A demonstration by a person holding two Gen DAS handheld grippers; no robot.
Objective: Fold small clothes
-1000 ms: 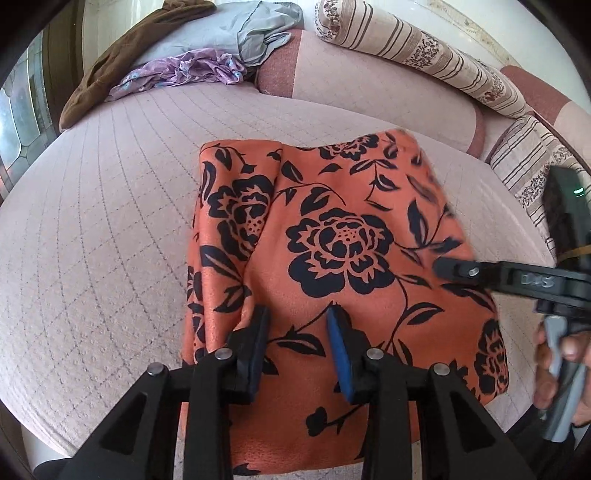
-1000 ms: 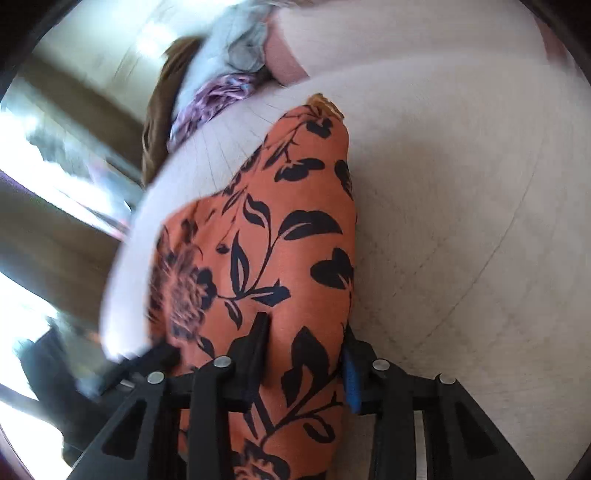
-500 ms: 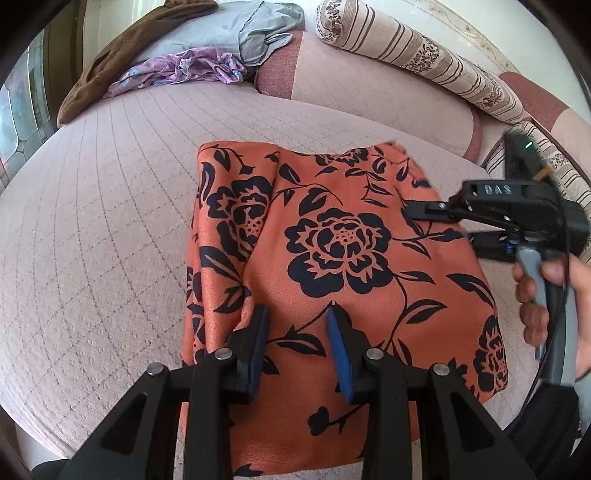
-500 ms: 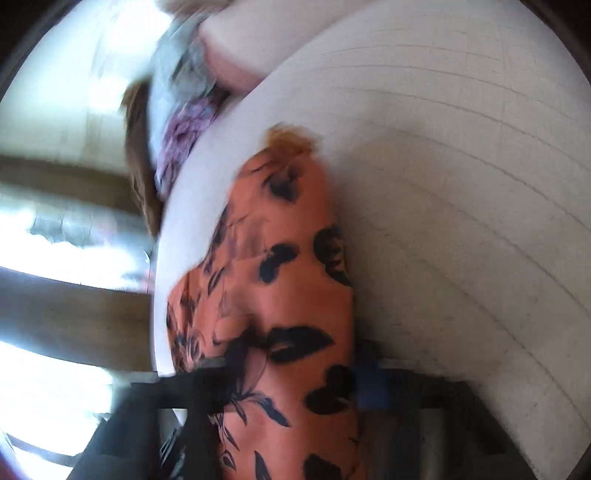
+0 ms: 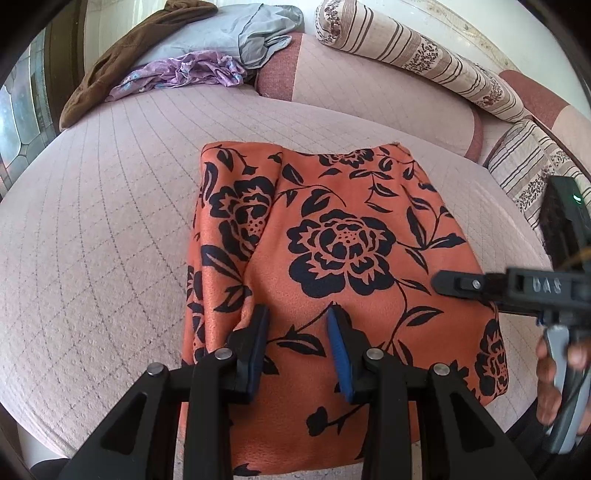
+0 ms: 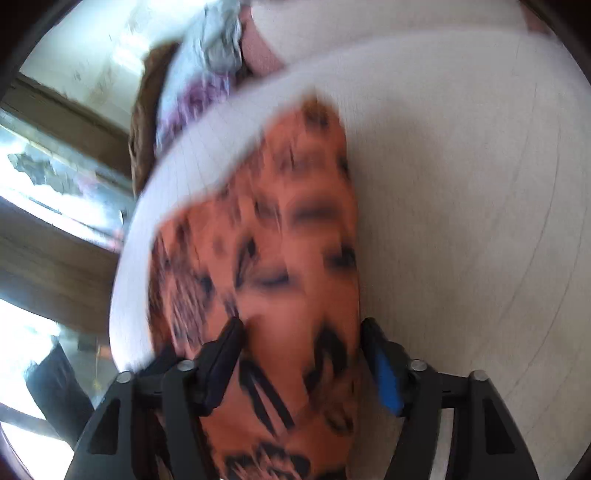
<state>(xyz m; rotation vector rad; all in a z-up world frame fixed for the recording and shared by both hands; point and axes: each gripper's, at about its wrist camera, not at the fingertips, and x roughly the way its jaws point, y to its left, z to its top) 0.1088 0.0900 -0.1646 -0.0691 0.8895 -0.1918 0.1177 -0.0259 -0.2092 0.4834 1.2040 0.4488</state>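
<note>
Left gripper (image 5: 295, 343) hovers with jaws partly apart over the orange floral garment (image 5: 343, 266), near its 6 o'clock edge, pinching nothing. At 3 o'clock, the right gripper (image 6: 303, 354) has just been opening, cloth between its pads but loose. A fold looks just laid; next, regrasp an edge.

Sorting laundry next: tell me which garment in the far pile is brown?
The brown garment at the pile's left edge, beside the purple garment and grey garment.

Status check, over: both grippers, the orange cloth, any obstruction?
Left gripper jaws open over orange floral cloth. Right gripper jaws just opening, cloth between. Nothing blocking.
</note>
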